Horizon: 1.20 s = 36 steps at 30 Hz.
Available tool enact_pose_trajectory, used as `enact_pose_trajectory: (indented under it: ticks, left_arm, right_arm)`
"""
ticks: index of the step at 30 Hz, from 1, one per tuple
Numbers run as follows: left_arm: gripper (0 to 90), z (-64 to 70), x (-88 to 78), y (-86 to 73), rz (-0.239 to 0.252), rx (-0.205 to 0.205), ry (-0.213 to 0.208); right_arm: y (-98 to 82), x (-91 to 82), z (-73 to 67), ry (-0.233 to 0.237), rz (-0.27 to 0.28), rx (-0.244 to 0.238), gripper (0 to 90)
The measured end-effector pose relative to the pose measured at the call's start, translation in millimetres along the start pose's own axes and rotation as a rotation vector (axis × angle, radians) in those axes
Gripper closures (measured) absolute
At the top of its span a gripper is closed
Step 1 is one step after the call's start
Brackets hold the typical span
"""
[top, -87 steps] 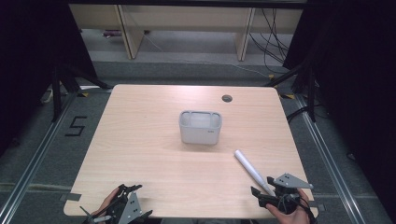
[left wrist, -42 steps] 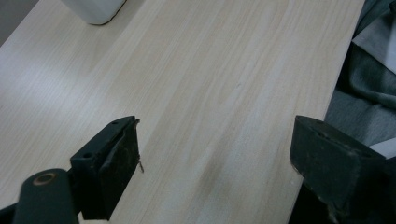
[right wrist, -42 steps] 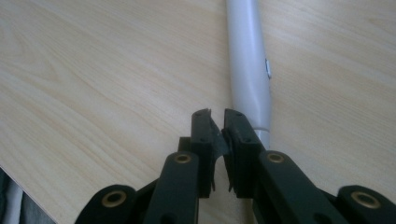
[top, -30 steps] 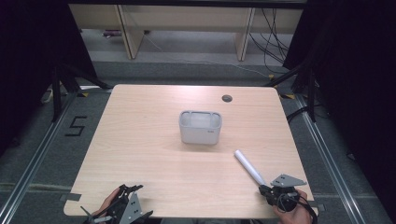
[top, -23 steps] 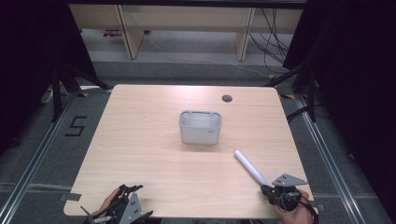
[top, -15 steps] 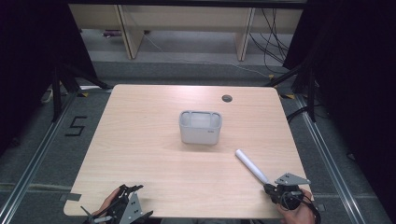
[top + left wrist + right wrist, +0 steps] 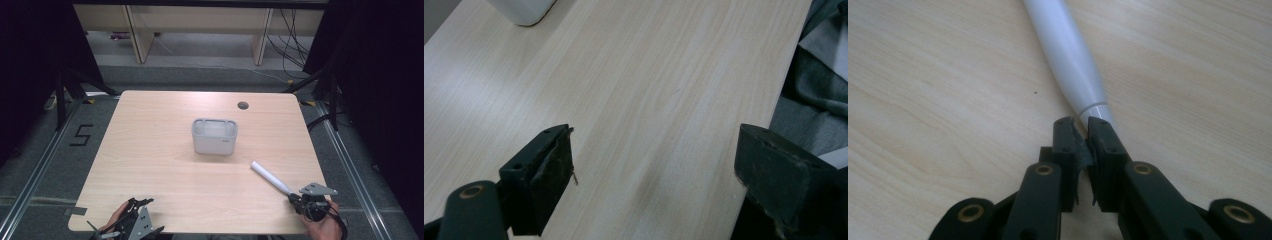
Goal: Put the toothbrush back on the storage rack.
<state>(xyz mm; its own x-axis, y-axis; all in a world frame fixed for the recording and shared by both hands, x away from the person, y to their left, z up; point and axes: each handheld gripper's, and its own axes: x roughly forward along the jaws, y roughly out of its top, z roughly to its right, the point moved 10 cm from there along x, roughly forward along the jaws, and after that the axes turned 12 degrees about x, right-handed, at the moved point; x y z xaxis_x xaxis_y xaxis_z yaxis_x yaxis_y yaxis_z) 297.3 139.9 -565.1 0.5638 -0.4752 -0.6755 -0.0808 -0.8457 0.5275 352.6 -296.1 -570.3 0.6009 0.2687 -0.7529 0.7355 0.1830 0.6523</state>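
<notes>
Two hand-held grippers sit at the near edge of the wooden surface [image 7: 150, 150]. The left hand-held gripper [image 7: 654, 165] has its jaws spread wide apart over bare wood. The right hand-held gripper [image 7: 1082, 131] has its jaws pinched together on the narrow near end of a white tube [image 7: 1068, 55], which lies on the surface pointing away. Farther off, mid-surface, stands a grey bin [image 7: 214, 136].
</notes>
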Motion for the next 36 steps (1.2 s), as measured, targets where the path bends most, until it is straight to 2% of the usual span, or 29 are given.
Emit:
enact_pose_trajectory:
  ticks: [2,4,5,7,8,10,11,12,13,14,15,16,18,19,20,21,26,27,28,29,30,31,32,34,36]
  left_arm:
    - [15.3,0.7,0.0,-0.2,-0.002,0.003,-0.006]
    - [15.3,0.7,0.0,-0.2,-0.002,0.005,-0.006]
    - [15.3,0.8,0.0,-0.2,-0.002,0.003,-0.007]
    - [15.3,0.7,-0.1,-0.1,-0.002,0.004,-0.006]
    - [15.3,0.7,-0.1,-0.1,-0.002,0.004,-0.006]
    - [15.3,0.8,0.0,-0.2,-0.002,0.004,-0.006]
    - [15.3,0.8,0.0,-0.2,-0.002,0.004,-0.006]
    - [15.3,0.6,0.4,0.0,-0.001,0.002,-0.002]
    - [15.3,0.6,0.4,0.0,-0.001,0.002,-0.002]
    - [15.3,0.7,0.4,-0.1,-0.002,0.004,-0.003]
    - [15.3,0.9,0.6,-0.2,-0.002,0.003,-0.004]
    - [15.3,0.8,0.6,-0.2,-0.003,0.004,-0.003]
    - [15.3,0.8,0.6,-0.1,-0.003,0.003,-0.003]
    - [15.3,0.8,0.5,0.0,-0.001,0.003,-0.004]
    - [15.3,0.8,0.6,-0.2,-0.002,0.003,-0.004]
    - [15.3,0.9,0.7,-0.4,-0.003,0.002,-0.003]
    - [15.3,0.9,0.6,-0.3,-0.003,0.002,-0.004]
    - [15.3,0.9,0.7,-0.5,-0.003,0.003,-0.003]
    - [15.3,0.9,0.7,-0.5,-0.003,0.003,-0.003]
    - [15.3,1.6,1.1,0.3,0.005,-0.007,-0.005]
    - [15.3,1.5,0.8,-0.2,0.002,-0.001,-0.008]
    - [15.3,1.5,0.6,-0.3,0.000,-0.001,-0.008]
    - [15.3,1.0,1.3,0.0,0.006,-0.002,0.000]
    - [15.3,0.4,1.8,0.2,0.008,-0.004,0.014]
    - [15.3,0.4,1.6,0.2,0.007,-0.003,0.012]
  right_arm:
    - [1.4,2.7,2.3,0.009,0.008,-0.014,82.5]
    - [0.7,1.1,4.0,-0.014,-0.001,0.021,82.4]
    - [2.9,1.6,6.3,-0.015,0.010,0.003,82.5]
    - [4.6,2.2,8.8,-0.023,0.015,0.007,82.5]
    - [5.4,2.5,10.6,-0.023,0.016,-0.006,82.5]
    - [6.6,3.6,10.9,-0.020,0.022,0.001,82.7]
    - [6.5,2.9,10.3,-0.025,0.012,0.031,83.0]
    - [8.4,4.0,13.2,-0.023,0.017,0.013,83.6]
    - [8.9,4.7,13.1,-0.026,0.011,0.027,83.9]
    - [10.6,6.8,15.5,-0.024,0.025,0.002,84.4]
    - [8.1,5.0,13.2,-0.025,-0.005,0.048,84.6]
    - [11.8,7.3,16.1,-0.021,0.015,0.008,84.8]
    - [12.1,7.8,16.9,-0.034,0.016,0.021,85.2]
    - [14.1,9.5,18.6,-0.034,0.010,0.004,85.5]
    - [14.9,10.5,17.6,-0.030,0.007,0.018,85.7]
    - [15.3,10.9,19.4,-0.041,0.007,0.009,85.8]
    - [19.1,13.1,20.4,-0.046,-0.004,0.038,86.9]
    - [22.0,15.7,23.0,-0.038,0.012,-0.001,87.0]
    - [22.0,15.7,23.0,-0.038,0.012,-0.001,87.0]
    - [21.3,15.9,23.2,-0.047,-0.008,0.032,87.1]
    - [21.2,17.0,22.6,-0.040,-0.014,0.043,87.2]
    - [24.2,18.4,25.0,-0.043,-0.002,0.020,87.2]
    - [25.1,18.7,25.6,-0.049,0.001,0.028,87.2]
    - [25.9,19.5,27.1,-0.051,0.001,0.016,87.2]
    - [27.1,20.8,25.7,-0.042,-0.006,0.047,87.2]
